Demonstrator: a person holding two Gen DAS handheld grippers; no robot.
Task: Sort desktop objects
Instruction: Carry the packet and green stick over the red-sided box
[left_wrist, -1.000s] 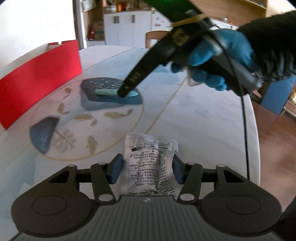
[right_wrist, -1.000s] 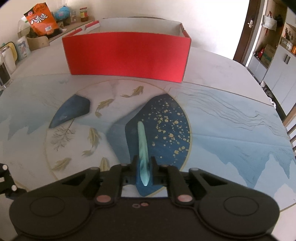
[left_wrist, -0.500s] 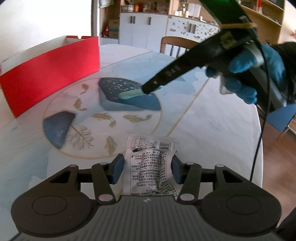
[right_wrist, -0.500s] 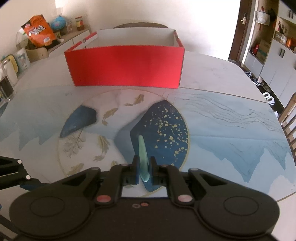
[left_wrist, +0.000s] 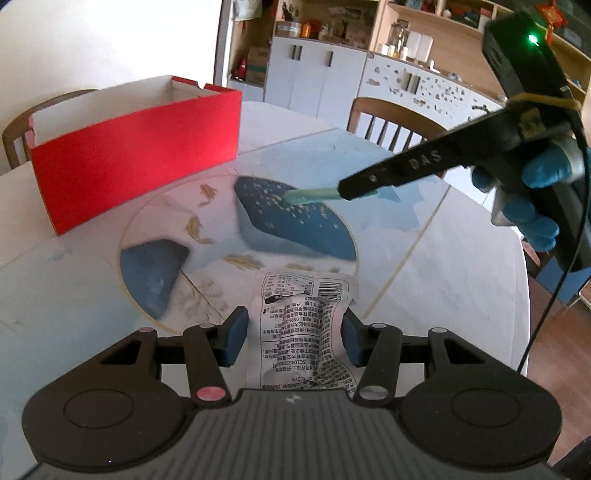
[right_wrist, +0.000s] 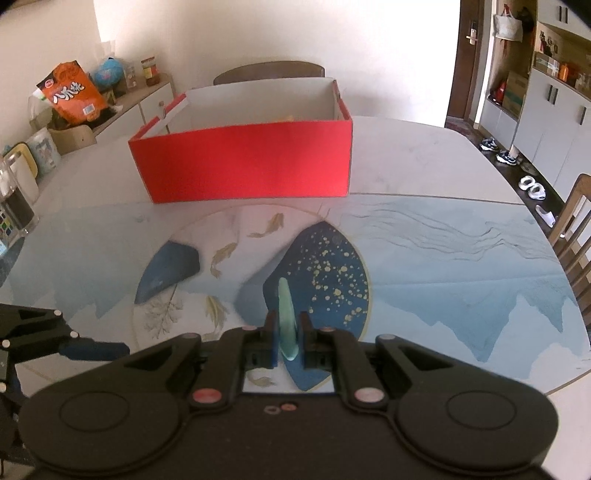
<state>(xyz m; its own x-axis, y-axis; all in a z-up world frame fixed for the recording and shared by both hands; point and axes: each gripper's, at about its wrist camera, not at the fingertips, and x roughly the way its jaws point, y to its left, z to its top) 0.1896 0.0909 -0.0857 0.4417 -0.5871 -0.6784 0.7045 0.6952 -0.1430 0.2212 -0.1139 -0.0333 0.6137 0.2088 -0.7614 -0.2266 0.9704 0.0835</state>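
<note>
My left gripper (left_wrist: 293, 332) is shut on a silvery printed packet (left_wrist: 301, 291) that hangs between its blue pads, clear of the table. My right gripper (right_wrist: 288, 328) is shut on a thin pale green stick (right_wrist: 285, 306) that points forward above the dark blue patch of the mat. The left wrist view shows the same stick (left_wrist: 314, 194) jutting from the right gripper's black fingers (left_wrist: 369, 181), with a blue-gloved hand (left_wrist: 535, 206) on the handle. An open red box (right_wrist: 243, 162) stands at the far side of the table, and its red wall (left_wrist: 136, 162) is at upper left.
The table carries a painted mat (right_wrist: 443, 277) with fish and blue shapes. A wooden chair (left_wrist: 391, 122) stands behind the table, another (right_wrist: 576, 229) at the right edge. A glass jar (right_wrist: 14, 199) is at the left edge; a sideboard holds an orange snack bag (right_wrist: 70, 92).
Both grippers have risen off the table with the packet and the green stick still held. The red box has come further into both views, and its inside now shows.
</note>
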